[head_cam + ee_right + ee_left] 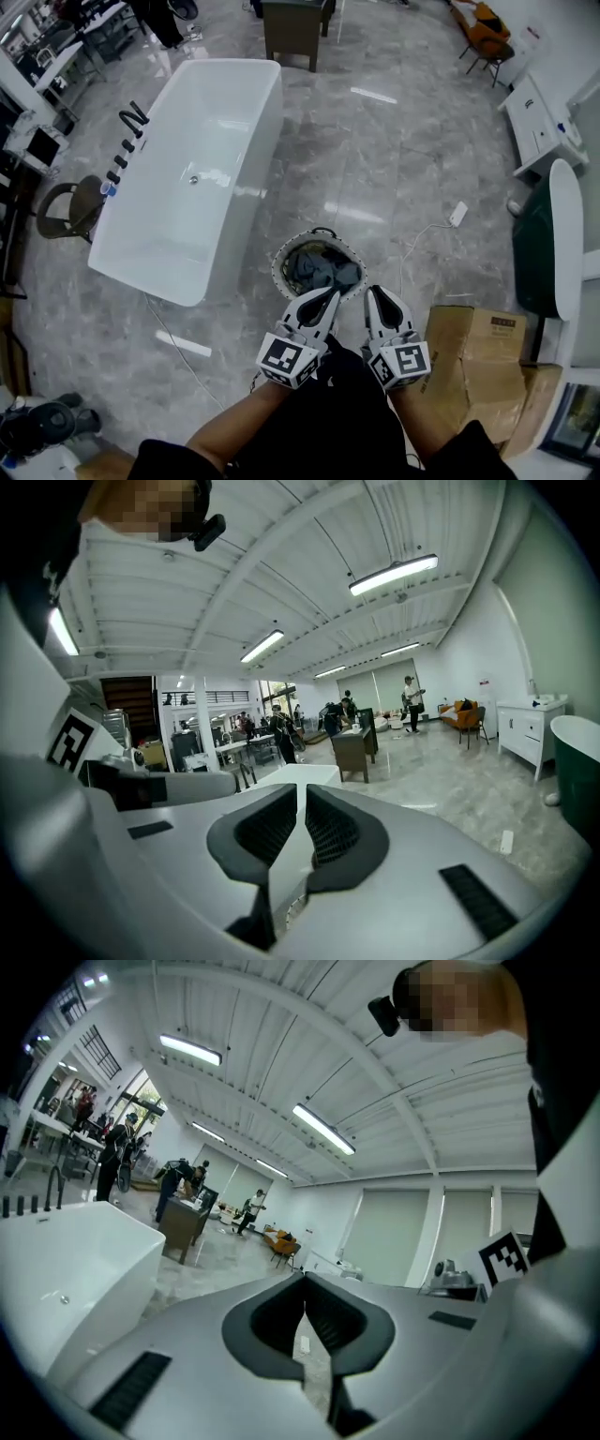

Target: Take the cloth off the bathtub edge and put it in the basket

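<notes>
The bathtub (261, 141) stands in the upper left of the head view, its rim bare. The grey cloth (319, 268) lies bunched inside the round basket (277, 272) on the floor at the centre of the frame, just beside the tub's near corner. Both tongs sit at lower centre, just below the basket. The left gripper (330, 296) has its jaws pressed together with nothing between them. The right gripper (372, 294) has its jaws almost together, a thin slit showing, and is also empty. A cardboard box (473, 361) sits at lower right.
</notes>
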A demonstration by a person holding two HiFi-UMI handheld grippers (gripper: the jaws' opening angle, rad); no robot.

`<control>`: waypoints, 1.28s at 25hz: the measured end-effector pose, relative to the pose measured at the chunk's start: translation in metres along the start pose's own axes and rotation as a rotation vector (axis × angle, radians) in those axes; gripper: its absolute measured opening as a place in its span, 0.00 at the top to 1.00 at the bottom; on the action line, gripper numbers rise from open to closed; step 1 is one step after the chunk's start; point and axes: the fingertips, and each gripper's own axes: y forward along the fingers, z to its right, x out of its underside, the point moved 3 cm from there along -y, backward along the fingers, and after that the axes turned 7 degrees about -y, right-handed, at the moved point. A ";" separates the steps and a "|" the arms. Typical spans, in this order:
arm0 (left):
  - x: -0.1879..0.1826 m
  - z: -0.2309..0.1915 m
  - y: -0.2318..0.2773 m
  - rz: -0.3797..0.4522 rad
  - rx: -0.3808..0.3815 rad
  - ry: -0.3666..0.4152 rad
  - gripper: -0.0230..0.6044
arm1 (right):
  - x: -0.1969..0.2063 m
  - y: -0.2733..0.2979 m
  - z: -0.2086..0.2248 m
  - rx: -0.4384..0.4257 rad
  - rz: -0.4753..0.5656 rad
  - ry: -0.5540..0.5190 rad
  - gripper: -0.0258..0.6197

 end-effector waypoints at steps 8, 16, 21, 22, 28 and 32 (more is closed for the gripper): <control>-0.017 0.027 -0.123 0.031 0.002 0.126 0.94 | -0.001 -0.063 -0.135 0.029 0.001 0.008 0.91; -0.019 0.070 -0.168 0.023 -0.031 0.087 0.94 | -0.038 -0.123 -0.153 0.060 0.089 -0.071 0.91; -0.004 0.107 -0.164 -0.007 -0.015 0.149 0.94 | -0.040 -0.152 -0.148 0.068 0.073 -0.073 0.91; -0.003 0.116 -0.162 -0.005 -0.008 0.154 0.94 | -0.040 -0.158 -0.145 0.069 0.073 -0.076 0.91; -0.007 0.140 -0.155 0.044 0.020 0.151 0.94 | -0.041 -0.181 -0.131 0.097 0.082 -0.070 0.91; -0.007 0.123 -0.159 0.052 0.018 0.178 0.94 | -0.043 -0.177 -0.134 0.106 0.111 -0.093 0.91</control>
